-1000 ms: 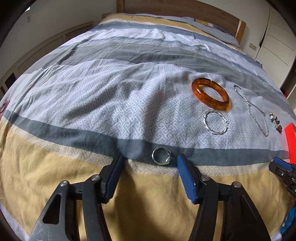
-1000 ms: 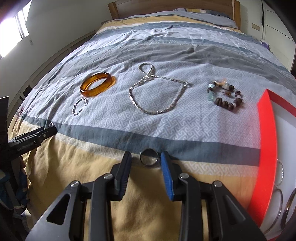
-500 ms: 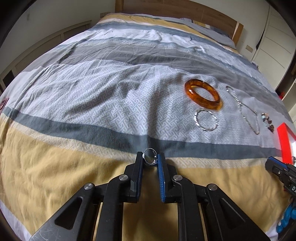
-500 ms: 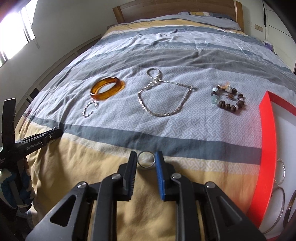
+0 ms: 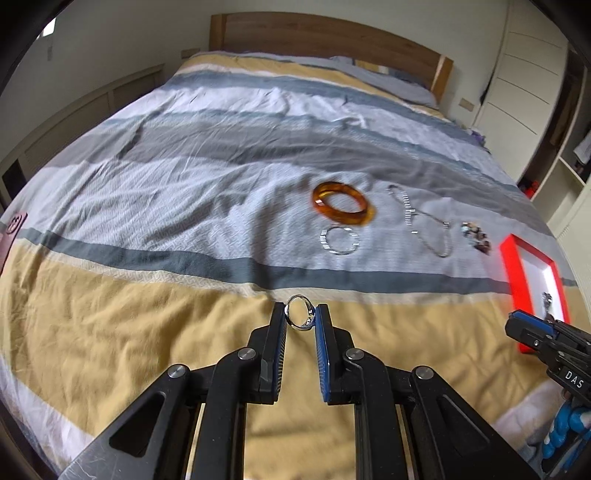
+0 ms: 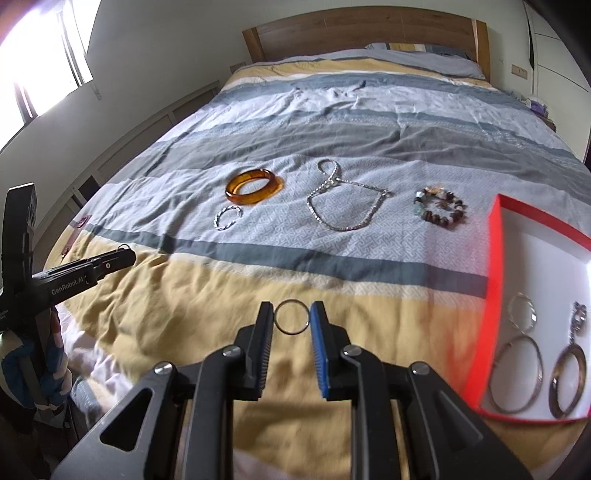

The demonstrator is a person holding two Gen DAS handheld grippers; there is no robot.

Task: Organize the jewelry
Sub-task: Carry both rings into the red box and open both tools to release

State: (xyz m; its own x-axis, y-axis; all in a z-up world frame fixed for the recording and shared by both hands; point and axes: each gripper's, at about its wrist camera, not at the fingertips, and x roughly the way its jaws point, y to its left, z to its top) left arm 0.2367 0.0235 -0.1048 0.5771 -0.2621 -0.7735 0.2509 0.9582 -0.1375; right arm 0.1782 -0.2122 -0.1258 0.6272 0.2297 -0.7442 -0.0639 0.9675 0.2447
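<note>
My left gripper (image 5: 300,314) is shut on a small silver ring (image 5: 295,312), lifted off the striped bed cover. My right gripper (image 6: 291,317) is shut on a thin plain silver ring (image 6: 277,322), also held above the cover. Farther up the bed lie an amber bangle (image 6: 253,186), a twisted silver bracelet (image 6: 227,218), a silver chain necklace (image 6: 343,199) and a beaded bracelet (image 6: 441,208). A red-edged white tray (image 6: 493,258) at the right holds several bangles (image 6: 517,373). The left gripper shows at the left edge of the right wrist view, the right gripper at the right edge of the left one.
The bed cover (image 5: 147,206) is striped grey, white and yellow, with a wooden headboard (image 6: 362,33) at the far end. A white wardrobe (image 5: 524,92) stands on the right and a bright window (image 6: 33,66) on the left wall.
Both grippers closed on their rings, which lay on the cover a second ago, and have lifted them up and back from the bed.
</note>
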